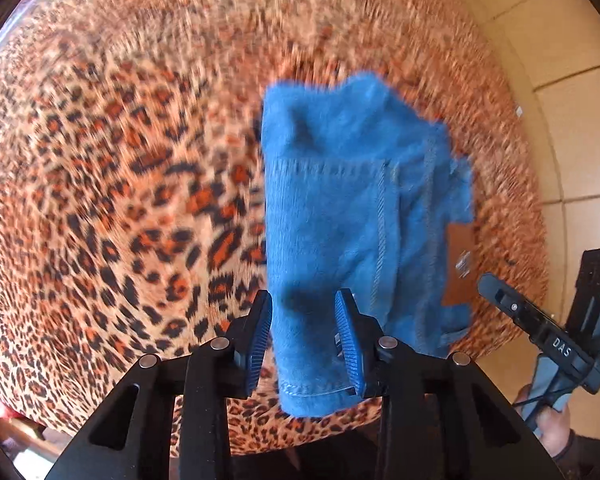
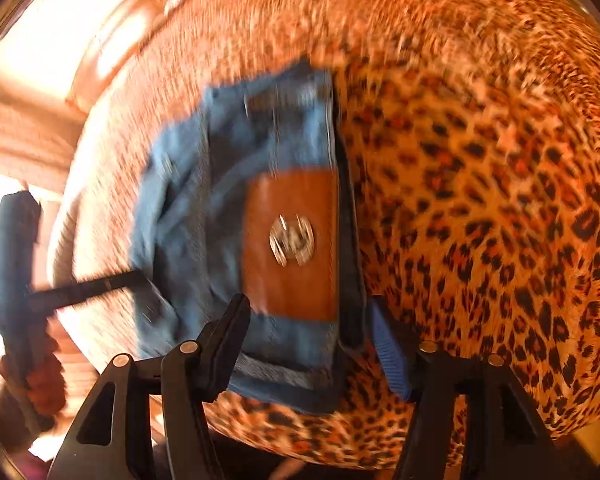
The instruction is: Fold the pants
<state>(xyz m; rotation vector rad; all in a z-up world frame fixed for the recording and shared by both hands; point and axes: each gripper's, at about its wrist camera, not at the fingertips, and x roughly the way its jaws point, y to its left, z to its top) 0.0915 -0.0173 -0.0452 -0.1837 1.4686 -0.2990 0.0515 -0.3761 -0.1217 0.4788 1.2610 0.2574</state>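
The blue denim pants (image 1: 352, 208) lie folded into a compact bundle on a leopard-print cover (image 1: 120, 200). My left gripper (image 1: 306, 320) has its jaws open around the bundle's near hem end. In the right wrist view the pants (image 2: 228, 216) show a brown leather patch (image 2: 296, 240) with a metal badge. My right gripper (image 2: 308, 328) is open, its jaws astride the waistband end. The right gripper also shows in the left wrist view (image 1: 548, 320) at the right, held by a hand. Both views are motion-blurred.
The leopard-print cover (image 2: 480, 200) spreads over a bed or table. A tiled floor (image 1: 560, 60) lies beyond its right edge. The left gripper's body (image 2: 16, 272) shows at the left of the right wrist view, with bright window light behind.
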